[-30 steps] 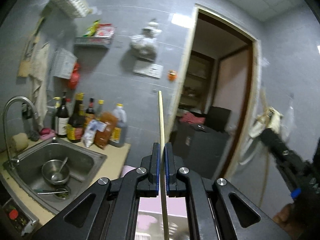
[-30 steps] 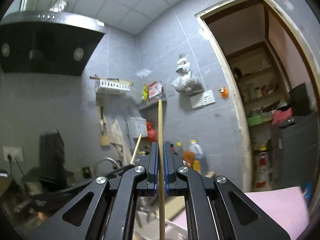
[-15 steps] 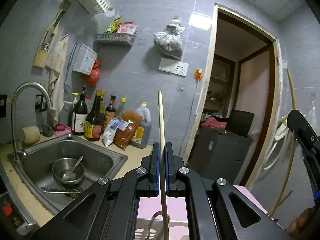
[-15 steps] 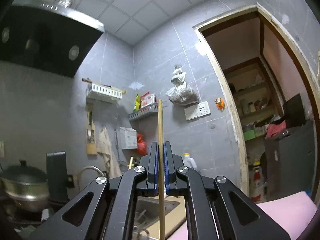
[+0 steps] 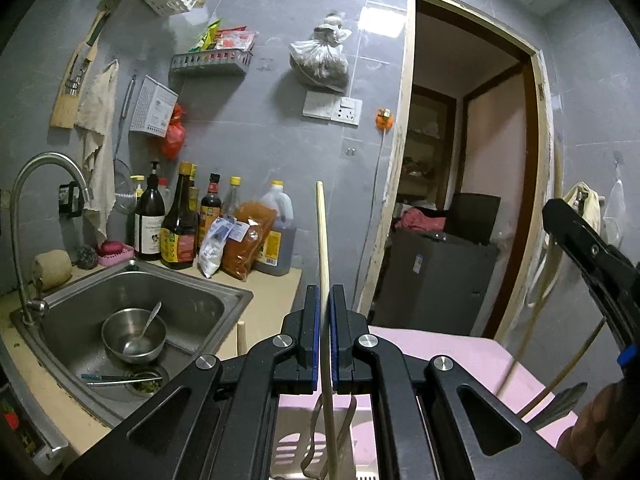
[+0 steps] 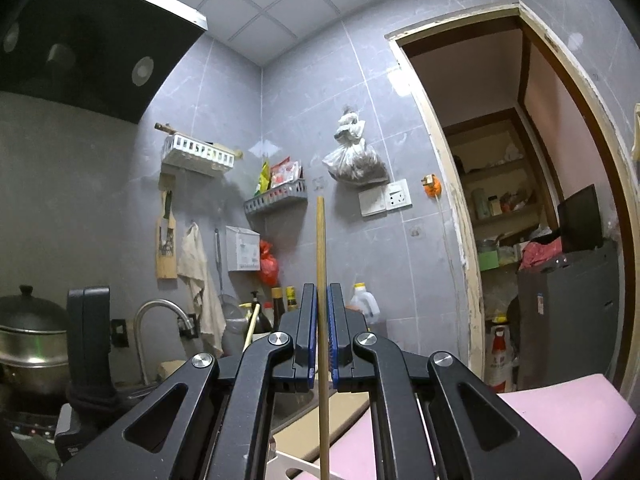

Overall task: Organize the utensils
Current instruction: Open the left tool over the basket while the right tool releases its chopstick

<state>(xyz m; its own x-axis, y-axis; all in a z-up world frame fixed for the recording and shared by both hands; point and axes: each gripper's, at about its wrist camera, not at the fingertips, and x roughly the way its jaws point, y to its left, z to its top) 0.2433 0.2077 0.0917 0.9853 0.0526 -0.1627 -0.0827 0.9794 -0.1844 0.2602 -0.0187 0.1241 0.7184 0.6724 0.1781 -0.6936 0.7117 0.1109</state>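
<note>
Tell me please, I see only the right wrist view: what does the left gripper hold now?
Observer: The left gripper is shut on a pale chopstick that points upward.
Operator: What lies under that gripper?
Observer: What looks like a white slotted holder on the pink surface, with metal utensil handles in it.
Operator: Are other utensils lying somewhere?
Observer: Yes, a spoon rests in a steel bowl inside the sink.

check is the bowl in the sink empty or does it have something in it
Not empty: the steel bowl in the sink holds a spoon. Any liquid, cannot tell.
</note>
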